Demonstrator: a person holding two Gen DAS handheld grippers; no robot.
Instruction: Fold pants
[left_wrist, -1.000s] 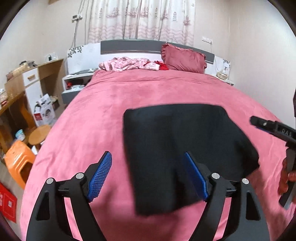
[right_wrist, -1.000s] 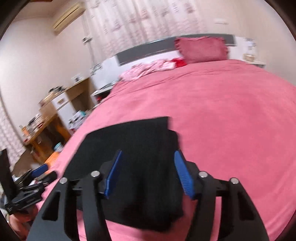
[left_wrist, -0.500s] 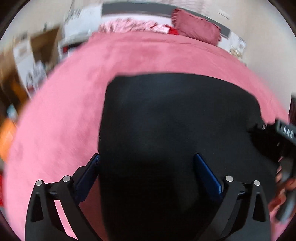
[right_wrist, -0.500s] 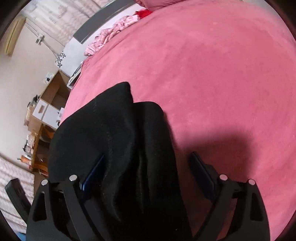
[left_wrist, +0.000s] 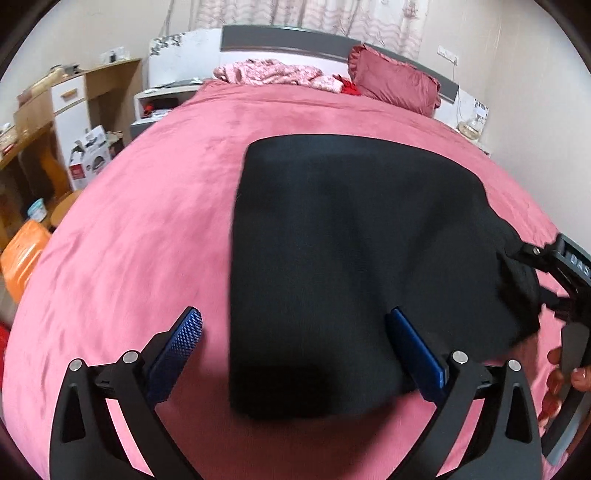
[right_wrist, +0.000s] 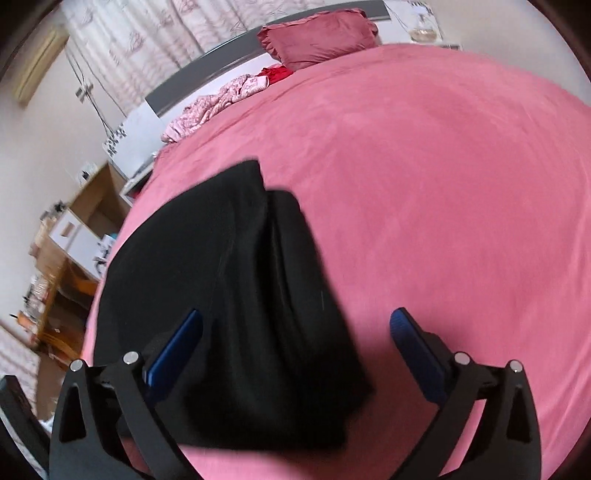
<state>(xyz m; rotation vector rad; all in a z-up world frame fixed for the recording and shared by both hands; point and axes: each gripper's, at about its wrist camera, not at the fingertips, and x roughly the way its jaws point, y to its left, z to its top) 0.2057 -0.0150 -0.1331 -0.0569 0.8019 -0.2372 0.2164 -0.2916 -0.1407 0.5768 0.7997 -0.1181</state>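
Observation:
The black pants (left_wrist: 351, 240) lie folded into a thick rectangle on the pink bedspread (left_wrist: 147, 229). My left gripper (left_wrist: 291, 314) is open wide over their near left corner, and neither blue pad touches the cloth. In the right wrist view the pants (right_wrist: 221, 277) show stacked layers along their right edge. My right gripper (right_wrist: 295, 314) hangs over that edge with its jaws opening. The cloth lies between and below the fingers, not pinched. The right gripper's black body (left_wrist: 554, 258) shows at the pants' right side, with a hand (left_wrist: 561, 376) on it.
A dark pink pillow (left_wrist: 395, 85) and crumpled pink clothing (left_wrist: 277, 74) lie at the headboard. A wooden desk (left_wrist: 44, 122), a box (left_wrist: 88, 155) and an orange stool (left_wrist: 22, 258) stand left of the bed. Bare bedspread (right_wrist: 443, 184) stretches right of the pants.
Both grippers' jaws have spread wider. Both dipped close over the pants half a second ago and have since drawn back a little. The pants have stayed in place.

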